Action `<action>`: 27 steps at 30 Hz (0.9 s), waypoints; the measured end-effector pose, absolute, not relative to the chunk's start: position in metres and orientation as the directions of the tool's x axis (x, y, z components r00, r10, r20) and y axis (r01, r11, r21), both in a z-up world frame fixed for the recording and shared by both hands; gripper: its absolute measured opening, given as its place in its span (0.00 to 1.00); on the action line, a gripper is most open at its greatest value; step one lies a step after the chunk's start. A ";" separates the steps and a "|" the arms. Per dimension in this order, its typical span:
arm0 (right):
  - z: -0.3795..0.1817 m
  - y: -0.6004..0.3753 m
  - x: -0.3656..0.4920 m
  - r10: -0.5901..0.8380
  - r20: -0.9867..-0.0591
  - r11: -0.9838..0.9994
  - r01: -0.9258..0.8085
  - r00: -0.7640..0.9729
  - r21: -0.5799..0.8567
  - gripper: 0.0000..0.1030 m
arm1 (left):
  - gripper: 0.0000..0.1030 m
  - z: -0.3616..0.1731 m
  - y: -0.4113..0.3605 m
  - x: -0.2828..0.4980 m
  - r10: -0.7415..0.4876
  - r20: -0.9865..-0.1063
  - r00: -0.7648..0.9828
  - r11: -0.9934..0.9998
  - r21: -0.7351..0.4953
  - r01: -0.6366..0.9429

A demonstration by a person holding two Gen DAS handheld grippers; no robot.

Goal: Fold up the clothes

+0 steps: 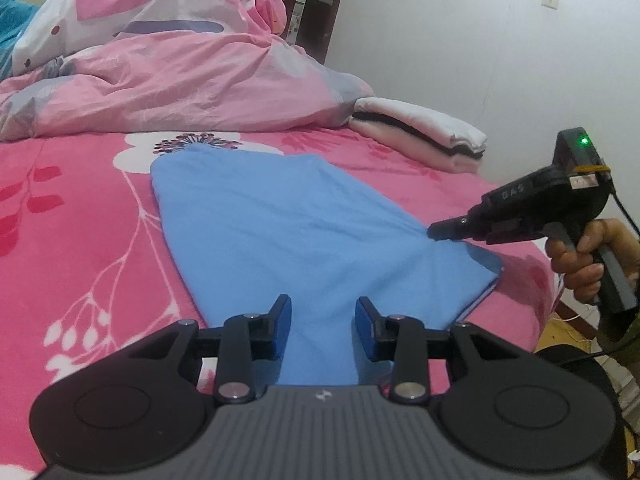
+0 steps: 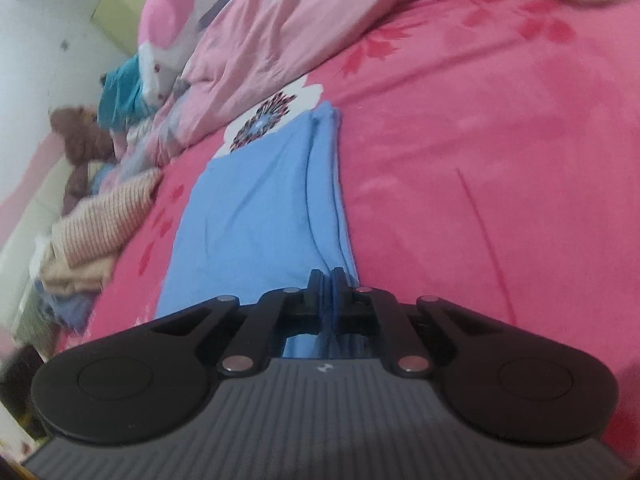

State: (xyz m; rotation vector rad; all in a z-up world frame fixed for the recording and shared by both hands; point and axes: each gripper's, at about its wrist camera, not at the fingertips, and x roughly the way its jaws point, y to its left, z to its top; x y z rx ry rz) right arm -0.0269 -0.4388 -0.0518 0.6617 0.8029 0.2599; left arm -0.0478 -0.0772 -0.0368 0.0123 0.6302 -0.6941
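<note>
I have the blue garment [image 1: 304, 232] lying flat on the bed [image 1: 80, 240], over the pink floral sheet, folded lengthwise into a long strip running away from me. My left gripper [image 1: 323, 328] hovers over the near end of it with the fingers [image 1: 280, 330] spread wide and nothing between them; the cloth shows in the gap. My right gripper [image 2: 328, 280] has its fingers closed tight on the garment's right edge, where the folded layers bunch into a ridge. From the left wrist view I see the hand [image 1: 580, 260] holding that gripper's handle, its tip pressed at the cloth's edge. A crumpled pink duvet [image 1: 160, 60] sits beyond the garment, with a stack of folded clothes [image 1: 420, 132] near the bed's far right side.
</note>
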 end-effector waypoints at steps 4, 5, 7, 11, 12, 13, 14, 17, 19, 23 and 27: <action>-0.038 -0.445 -0.043 0.394 -0.582 0.774 0.084 0.712 0.627 0.05 | 0.36 -0.031 -0.073 -0.053 -0.568 -0.553 0.609 0.795 -0.176 0.581; -0.038 -0.445 -0.048 0.387 -0.590 0.778 0.093 0.709 0.622 0.05 | 0.36 -0.031 -0.073 -0.055 -0.562 -0.557 0.612 0.798 -0.168 0.580; -0.037 -0.445 -0.058 0.374 -0.606 0.785 0.109 0.702 0.610 0.05 | 0.36 -0.030 -0.072 -0.059 -0.548 -0.567 0.615 0.803 -0.150 0.577; -0.035 -0.446 -0.077 0.346 -0.638 0.798 0.142 0.688 0.586 0.02 | 0.36 -0.034 -0.072 -0.064 -0.524 -0.579 0.625 0.814 -0.124 0.568; -0.034 -0.446 -0.082 0.339 -0.645 0.801 0.150 0.685 0.580 0.00 | 0.36 -0.035 -0.071 -0.065 -0.525 -0.576 0.627 0.815 -0.128 0.564; -0.034 -0.446 -0.086 0.332 -0.653 0.804 0.158 0.681 0.573 0.00 | 0.36 -0.035 -0.068 -0.066 -0.527 -0.573 0.628 0.815 -0.132 0.564; -0.033 -0.446 -0.091 0.325 -0.661 0.807 0.166 0.677 0.567 0.00 | 0.36 -0.035 -0.066 -0.067 -0.529 -0.569 0.629 0.815 -0.135 0.563; -0.030 -0.441 -0.103 0.312 -0.670 0.816 0.171 0.674 0.552 0.05 | 0.36 -0.035 -0.060 -0.069 -0.533 -0.563 0.632 0.814 -0.139 0.564; -0.023 -0.429 -0.106 0.319 -0.654 0.823 0.142 0.686 0.550 0.05 | 0.36 -0.035 -0.057 -0.071 -0.530 -0.564 0.633 0.815 -0.135 0.563; -0.011 -0.404 -0.113 0.332 -0.622 0.836 0.084 0.709 0.542 0.05 | 0.36 -0.035 -0.056 -0.079 -0.501 -0.581 0.642 0.828 -0.106 0.550; -0.026 -0.374 -0.098 0.304 -0.640 0.885 0.039 0.706 0.464 0.05 | 0.36 -0.038 -0.056 -0.086 -0.473 -0.594 0.651 0.840 -0.083 0.536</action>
